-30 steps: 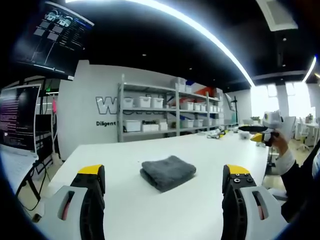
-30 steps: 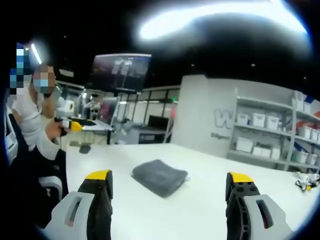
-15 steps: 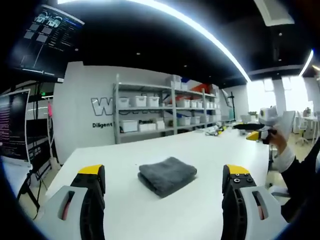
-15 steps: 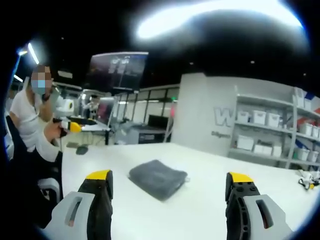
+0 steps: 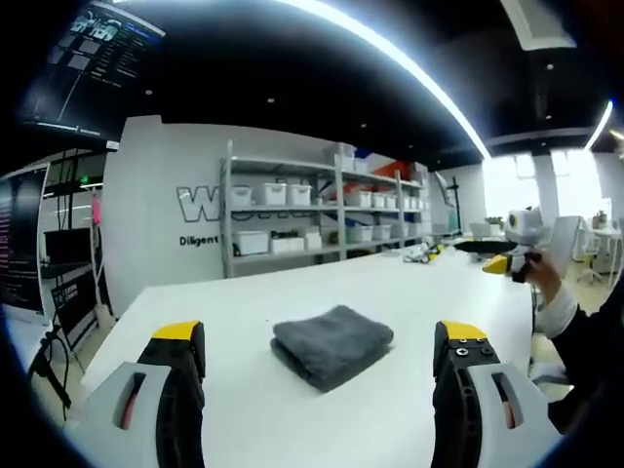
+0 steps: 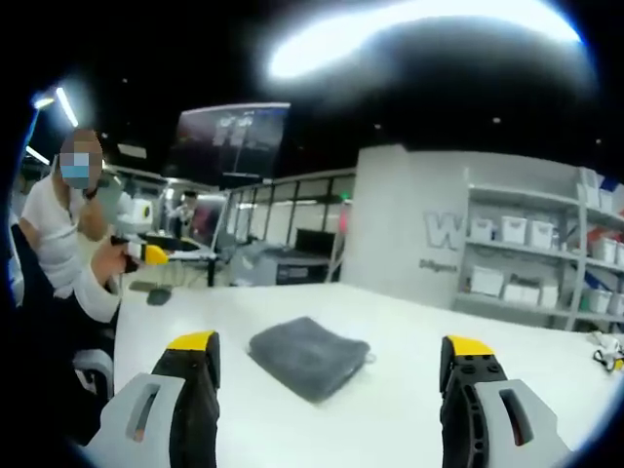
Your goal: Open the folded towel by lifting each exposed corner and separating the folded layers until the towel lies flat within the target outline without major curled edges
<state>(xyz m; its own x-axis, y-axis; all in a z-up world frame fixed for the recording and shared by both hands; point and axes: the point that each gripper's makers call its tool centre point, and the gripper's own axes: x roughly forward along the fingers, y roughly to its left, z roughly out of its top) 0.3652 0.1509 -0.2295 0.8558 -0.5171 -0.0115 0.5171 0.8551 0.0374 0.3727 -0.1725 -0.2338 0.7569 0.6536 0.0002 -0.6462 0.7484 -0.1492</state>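
A folded grey towel (image 5: 332, 344) lies on the white table (image 5: 244, 302), ahead of my left gripper (image 5: 324, 356), whose jaws stand wide apart with nothing between them. In the right gripper view the same towel (image 6: 307, 355) rests ahead of my right gripper (image 6: 330, 359), which is also open and holds nothing. Both grippers hover short of the towel without touching it. The right gripper (image 5: 509, 255) appears at the far right of the left gripper view, in a person's hand. The left gripper (image 6: 146, 253) appears at the left of the right gripper view, held by a hand.
Metal shelves (image 5: 322, 219) with white bins line the far wall behind the table. Monitors (image 5: 93, 63) hang at the upper left. A person in a white top (image 6: 58, 244) sits at the table's left end. Small items (image 6: 609, 359) lie at the table's far right.
Both views have shifted slightly as the hands drifted; the towel sits a little closer and more centred in each. The towel itself has not moved and the jaws stay as wide.
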